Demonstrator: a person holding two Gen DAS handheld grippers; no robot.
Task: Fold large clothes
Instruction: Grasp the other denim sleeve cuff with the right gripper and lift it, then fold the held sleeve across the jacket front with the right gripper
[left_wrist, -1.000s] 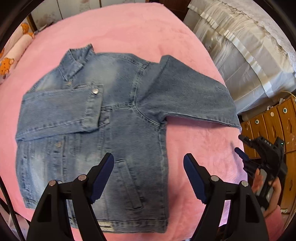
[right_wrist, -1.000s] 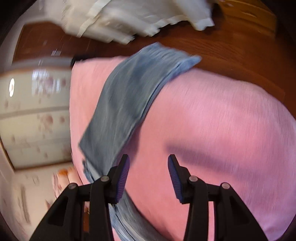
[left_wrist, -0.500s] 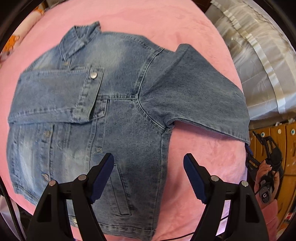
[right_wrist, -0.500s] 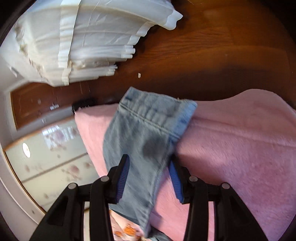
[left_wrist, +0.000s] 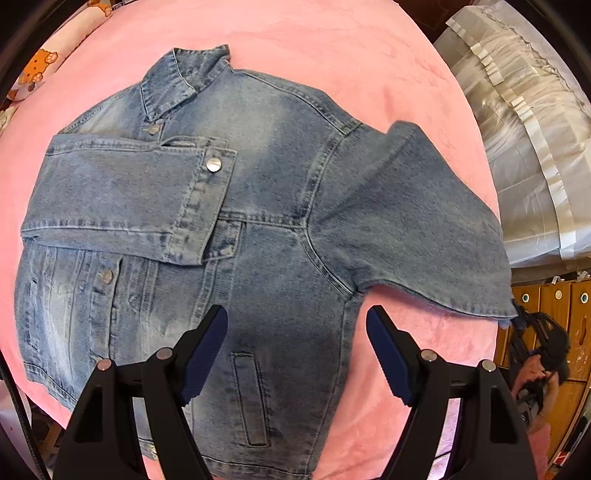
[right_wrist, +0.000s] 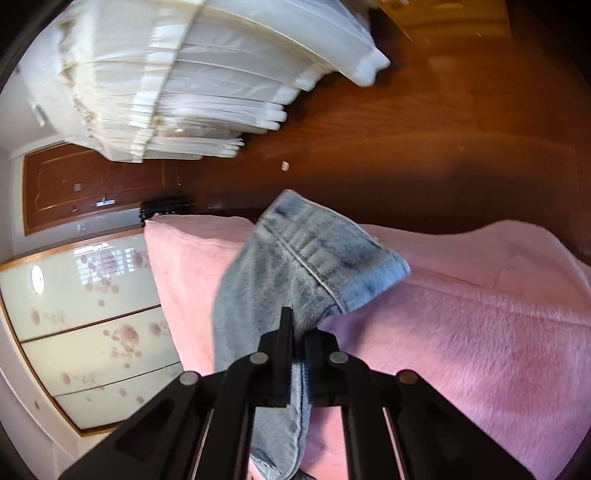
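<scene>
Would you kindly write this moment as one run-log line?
denim jacket: flat on pink blanket, one sleeve folded across front | right gripper: shut on other sleeve's cuff | left gripper: open above hem

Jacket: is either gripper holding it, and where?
The right gripper is shut on the jacket at the cuff end of its outstretched sleeve. The left gripper is open, holding nothing.
</scene>
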